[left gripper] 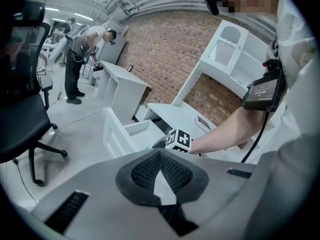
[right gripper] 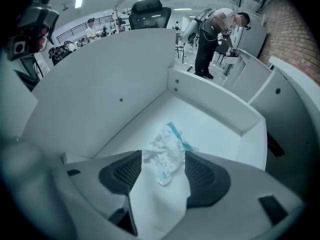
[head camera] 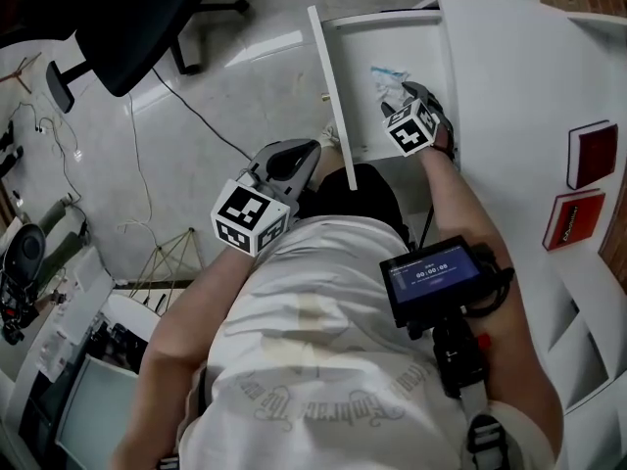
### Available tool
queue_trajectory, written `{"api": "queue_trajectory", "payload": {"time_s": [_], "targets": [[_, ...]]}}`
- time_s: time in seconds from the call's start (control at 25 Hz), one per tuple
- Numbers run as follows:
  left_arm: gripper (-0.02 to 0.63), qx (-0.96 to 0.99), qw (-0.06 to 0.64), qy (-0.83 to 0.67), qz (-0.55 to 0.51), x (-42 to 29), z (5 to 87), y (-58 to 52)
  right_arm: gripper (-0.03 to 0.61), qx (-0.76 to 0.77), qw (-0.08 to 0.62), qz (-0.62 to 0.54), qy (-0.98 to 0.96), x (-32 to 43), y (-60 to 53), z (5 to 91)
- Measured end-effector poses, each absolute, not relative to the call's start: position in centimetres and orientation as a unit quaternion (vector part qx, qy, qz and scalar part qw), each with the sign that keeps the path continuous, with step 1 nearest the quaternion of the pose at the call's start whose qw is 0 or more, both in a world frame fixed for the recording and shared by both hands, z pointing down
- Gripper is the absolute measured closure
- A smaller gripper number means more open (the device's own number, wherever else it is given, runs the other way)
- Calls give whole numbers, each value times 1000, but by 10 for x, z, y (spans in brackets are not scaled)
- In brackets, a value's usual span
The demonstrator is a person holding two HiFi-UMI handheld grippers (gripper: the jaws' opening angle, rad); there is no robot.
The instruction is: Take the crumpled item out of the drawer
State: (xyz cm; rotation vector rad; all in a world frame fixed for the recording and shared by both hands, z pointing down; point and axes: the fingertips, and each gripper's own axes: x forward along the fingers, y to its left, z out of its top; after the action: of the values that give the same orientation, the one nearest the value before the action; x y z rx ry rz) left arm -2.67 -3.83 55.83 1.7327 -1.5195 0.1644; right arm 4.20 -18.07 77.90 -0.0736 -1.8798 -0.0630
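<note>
The white drawer (head camera: 333, 96) stands pulled out from the desk. On its floor lies the crumpled item (head camera: 390, 78), a scrunched white wrapper with blue print. My right gripper (head camera: 406, 96) points steeply down into the drawer. In the right gripper view the crumpled item (right gripper: 167, 154) sits between the tips of my right gripper (right gripper: 162, 158), whose jaws stand wide apart on either side of it. My left gripper (head camera: 302, 153) hangs outside the drawer front, over the floor. In the left gripper view my left gripper (left gripper: 160, 154) has its tips together and nothing in it.
A black office chair (head camera: 127, 18) stands on the floor at the upper left, with cables trailing nearby. Two red boxes (head camera: 591, 153) lie on the white desk (head camera: 509, 76) at the right. The drawer walls (right gripper: 125, 84) enclose the item. A person (left gripper: 80, 59) stands at a far table.
</note>
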Motion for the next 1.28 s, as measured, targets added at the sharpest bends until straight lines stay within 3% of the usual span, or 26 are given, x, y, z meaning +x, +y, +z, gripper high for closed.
{"api": "queue_trajectory", "payload": {"time_s": [0.44, 1.28], "targets": [[594, 670, 425, -605, 67, -49, 594, -40, 268, -136, 615, -153, -761, 8, -193, 831], [594, 644, 450, -616, 53, -49, 585, -24, 250, -156, 648, -87, -740, 25, -187, 835]]}}
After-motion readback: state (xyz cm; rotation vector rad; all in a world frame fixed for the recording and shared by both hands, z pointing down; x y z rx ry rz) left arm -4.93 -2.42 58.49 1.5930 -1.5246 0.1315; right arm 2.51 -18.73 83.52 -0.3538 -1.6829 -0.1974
